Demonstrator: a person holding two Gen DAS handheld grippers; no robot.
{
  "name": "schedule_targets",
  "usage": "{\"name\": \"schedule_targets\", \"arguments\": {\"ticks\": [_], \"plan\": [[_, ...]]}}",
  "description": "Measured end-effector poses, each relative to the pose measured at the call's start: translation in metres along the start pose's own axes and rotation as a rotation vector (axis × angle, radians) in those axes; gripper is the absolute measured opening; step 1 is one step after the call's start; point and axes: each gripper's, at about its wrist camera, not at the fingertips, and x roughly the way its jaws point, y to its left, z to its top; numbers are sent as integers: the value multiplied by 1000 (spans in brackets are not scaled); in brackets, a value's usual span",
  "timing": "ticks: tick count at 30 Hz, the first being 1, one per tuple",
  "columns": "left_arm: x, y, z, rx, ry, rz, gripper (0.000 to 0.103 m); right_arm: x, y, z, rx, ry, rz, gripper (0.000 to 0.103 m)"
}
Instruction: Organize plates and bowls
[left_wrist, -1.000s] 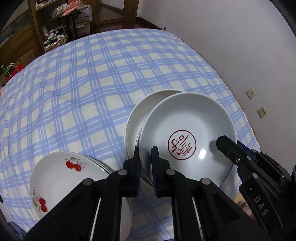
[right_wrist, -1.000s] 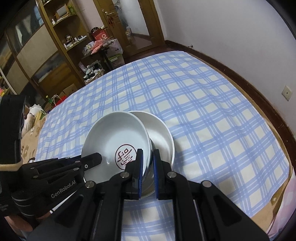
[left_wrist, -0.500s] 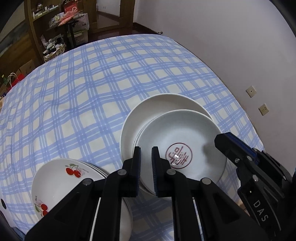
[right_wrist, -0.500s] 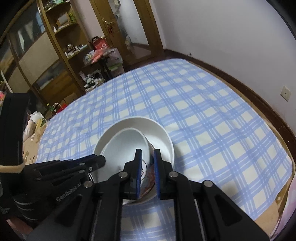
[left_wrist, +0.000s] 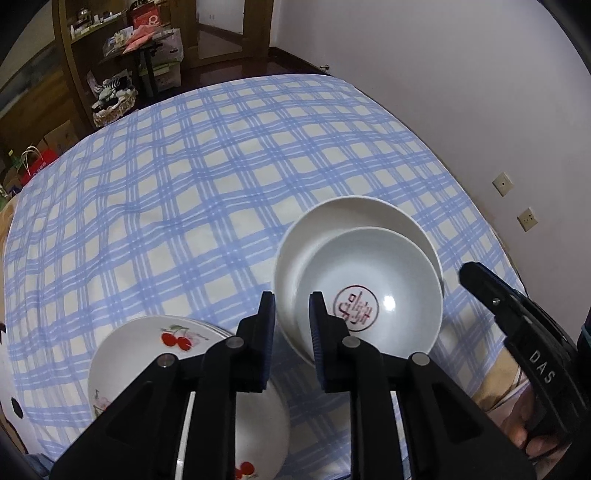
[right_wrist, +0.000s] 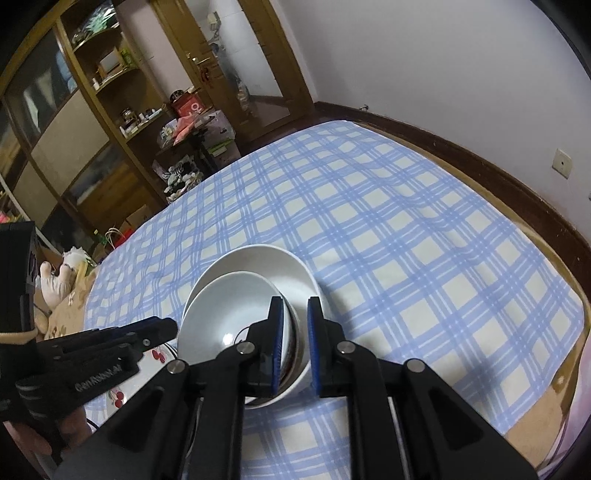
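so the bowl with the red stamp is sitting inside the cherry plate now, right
Not the cherry plate. The bowl with the red stamp sits nested inside a larger plain white bowl on the checked cloth. The cherry plate lies apart, to the left in the left wrist view, with nothing visible in it.

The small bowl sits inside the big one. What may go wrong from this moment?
1. The left claw is opening with the bowls' rims between its fingers. Only the right claw grips the emblem bowl, which may tip or clink against the larger bowl.
2. The cherry plates lie close beside the left claw and may be knocked when it pulls away.
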Motion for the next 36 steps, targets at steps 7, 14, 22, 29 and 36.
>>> {"name": "schedule_targets", "arguments": {"ticks": [7,14,22,29,36], "plan": [[10,16,8,19,27,5,25,-1,-8,3,23,6,-6,15],[29,25,15,16,59,-7,32,11,-17,5,58,46,-8,35],[42,32,25,14,65,0,50,26,-28,6,109,80,-15,45],[53,39,32,12,95,-42,57,37,-42,9,171,111,-5,46],[53,39,36,36,108,-46,58,46,-45,9,175,131,-4,56]]}}
